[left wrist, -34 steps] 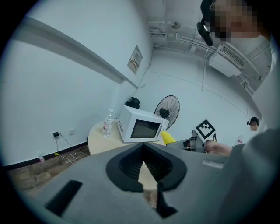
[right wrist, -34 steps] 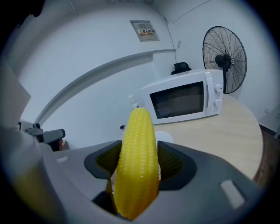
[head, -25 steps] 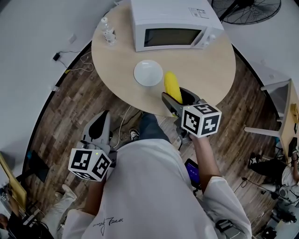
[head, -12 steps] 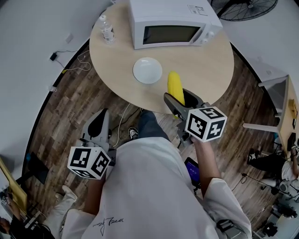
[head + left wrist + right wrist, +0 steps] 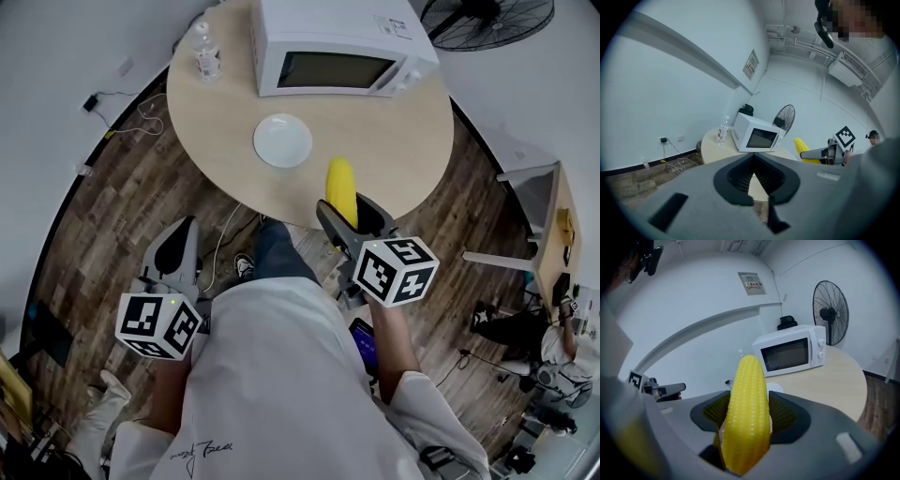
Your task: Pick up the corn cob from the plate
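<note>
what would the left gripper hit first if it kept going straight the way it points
Probably the table's near edge, microwave behind it; how high the left gripper sits is unclear.

Saw nothing of the corn cob's [image 5: 340, 187] lower end, buried between the right gripper's [image 5: 347, 214] closed jaws. Glimpsed only a sliver of the plate [image 5: 775, 388] past the cob in the right gripper view. Found the fan [image 5: 487, 21] and microwave [image 5: 333, 47] cropped by the top edge. Could not read the wall notice [image 5: 751, 283] or the bottle [image 5: 204, 54] label: too small. Caught little of the table [image 5: 711, 143] over the left gripper's [image 5: 753, 161] body.
</note>
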{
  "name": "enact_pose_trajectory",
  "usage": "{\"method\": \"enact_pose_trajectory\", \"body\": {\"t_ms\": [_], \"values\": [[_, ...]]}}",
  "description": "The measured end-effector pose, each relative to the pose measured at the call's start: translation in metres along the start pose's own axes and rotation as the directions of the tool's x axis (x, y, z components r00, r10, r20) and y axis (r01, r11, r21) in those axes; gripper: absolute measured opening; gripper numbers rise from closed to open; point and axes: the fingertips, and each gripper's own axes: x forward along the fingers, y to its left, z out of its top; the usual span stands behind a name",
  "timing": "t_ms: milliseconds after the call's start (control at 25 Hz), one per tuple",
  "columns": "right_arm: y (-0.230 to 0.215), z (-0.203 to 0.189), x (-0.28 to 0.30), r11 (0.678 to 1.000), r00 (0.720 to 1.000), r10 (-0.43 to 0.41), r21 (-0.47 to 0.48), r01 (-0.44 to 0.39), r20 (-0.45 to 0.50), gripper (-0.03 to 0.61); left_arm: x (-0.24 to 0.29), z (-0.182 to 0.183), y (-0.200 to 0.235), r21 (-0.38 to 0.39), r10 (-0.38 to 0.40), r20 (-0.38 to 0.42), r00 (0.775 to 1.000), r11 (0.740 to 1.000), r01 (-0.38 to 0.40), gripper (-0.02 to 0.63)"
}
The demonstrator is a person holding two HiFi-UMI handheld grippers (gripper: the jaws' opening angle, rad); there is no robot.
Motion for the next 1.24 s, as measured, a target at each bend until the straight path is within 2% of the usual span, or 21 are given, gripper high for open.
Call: {"method": "enact_pose_trajectory", "body": {"t_ms": [440, 960, 1240], "values": [[0.02, -0.002, 0.01, 1.0, 1.0, 0.008, -0.022, -0.009, -0.012, 0.27, -0.009, 0.002, 0.017, -0.013, 0.01, 0.0, 1.0, 1.0, -0.01, -0.005], [0.026, -0.008, 0.012, 0.998, 0.998, 0.035, 0.045, -0.033, -0.044, 0.27, -0.014, 0.003, 0.021, -0.027, -0.008, 0.015, 1.0, 1.0, 0.009, -0.005], [0.026, -0.013, 0.01, 0.996, 0.998, 0.041, 0.079, -0.036, -0.053, 0.27, -0.021, 0.01, 0.032, -0.048, 0.012, 0.049, 0.999, 0.999, -0.01, -0.005]]}}
